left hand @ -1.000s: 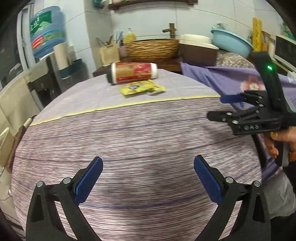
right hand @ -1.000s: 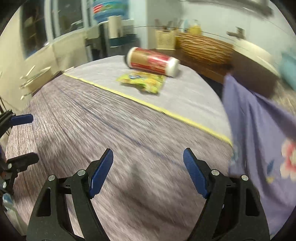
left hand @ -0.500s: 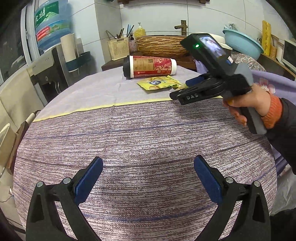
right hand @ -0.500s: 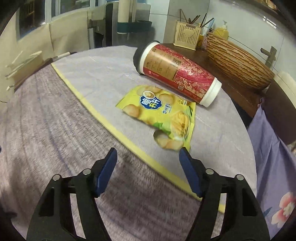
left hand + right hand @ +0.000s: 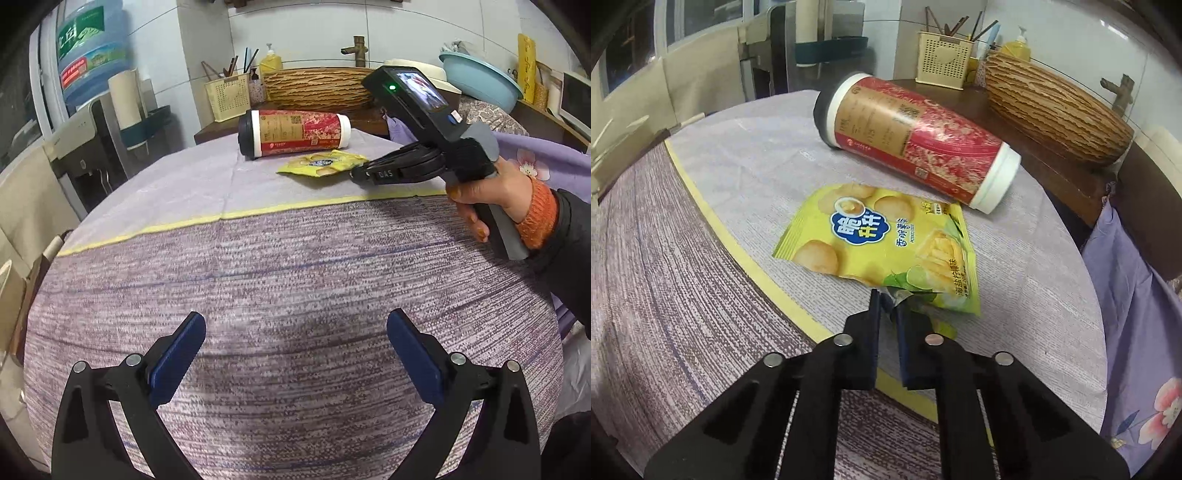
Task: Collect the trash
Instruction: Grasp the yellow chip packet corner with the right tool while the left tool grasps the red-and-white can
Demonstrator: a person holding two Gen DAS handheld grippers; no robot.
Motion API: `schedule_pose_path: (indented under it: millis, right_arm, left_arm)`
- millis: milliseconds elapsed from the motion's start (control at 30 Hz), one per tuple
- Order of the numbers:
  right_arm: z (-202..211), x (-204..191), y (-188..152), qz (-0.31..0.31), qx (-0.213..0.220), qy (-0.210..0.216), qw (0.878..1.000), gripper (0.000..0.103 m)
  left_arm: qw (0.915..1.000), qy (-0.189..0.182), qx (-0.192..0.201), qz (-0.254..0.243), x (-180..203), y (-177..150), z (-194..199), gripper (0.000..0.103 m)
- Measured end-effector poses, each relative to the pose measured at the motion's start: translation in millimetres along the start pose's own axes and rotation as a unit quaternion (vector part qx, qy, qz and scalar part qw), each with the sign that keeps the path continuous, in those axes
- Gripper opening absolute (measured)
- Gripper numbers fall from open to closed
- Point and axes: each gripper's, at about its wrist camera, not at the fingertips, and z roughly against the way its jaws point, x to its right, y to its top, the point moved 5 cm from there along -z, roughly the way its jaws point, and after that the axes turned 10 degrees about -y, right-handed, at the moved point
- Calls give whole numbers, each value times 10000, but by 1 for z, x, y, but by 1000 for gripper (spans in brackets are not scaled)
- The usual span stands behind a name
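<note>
Yellow chip bag (image 5: pixel 886 240) torn edge pinched by just-closed right tongs (image 5: pixel 888 306) | left tongs (image 5: pixel 295 354) wide, empty

My right claw (image 5: pixel 888 314), matt black plastic with dull blue rubbery pads and bright metal pins, has just been closing and now pinches the crinkled edge of the glossy yellow foil chip packet (image 5: pixel 882 240). The bench (image 5: pixel 295 277) wears a coarse woven cloth, mauve and streaky, with a smoother pale lilac panel edged in yellow tape. The red-and-tan paper-wrapped cup (image 5: pixel 916 144) looks satiny, its white plastic ends smooth. Behind it sits a ribbed wicker basket (image 5: pixel 1056 114) on dark polished wood. My left claw (image 5: pixel 295 354) shows the same matt plastic, its blue pads faintly textured.
</note>
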Motion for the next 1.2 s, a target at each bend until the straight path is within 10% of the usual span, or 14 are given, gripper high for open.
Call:
schedule_pose_path:
  millis: [533,633,700,867,1033,1200]
  right_arm:
    - [66,43,-38,-75,520,282,9982,6]
    - [54,42,-30,-86,566,190,9982,67]
    - [47,36,-22,6,646,173,9978,76]
    - [9,17,-12,435,234,18,9988,65]
    - [0,21,-15,280,-19,340,9990,6]
    - [16,34,-37,113,-119,560,9983,2]
  left_arm:
    - [9881,692,262,-1350,-9,113,-63,98]
    - [9906,494,347,-1227,-4,115,-61,98]
    - [9893,613,278,-1296,-2,112,-64,98]
    - [9861,737,122,-1483,-1,103,-68,98]
    - [9857,765,67,-1500,-10,110,-72,98]
    - [9738,1020,-67,-2029,-14,137,-86,98]
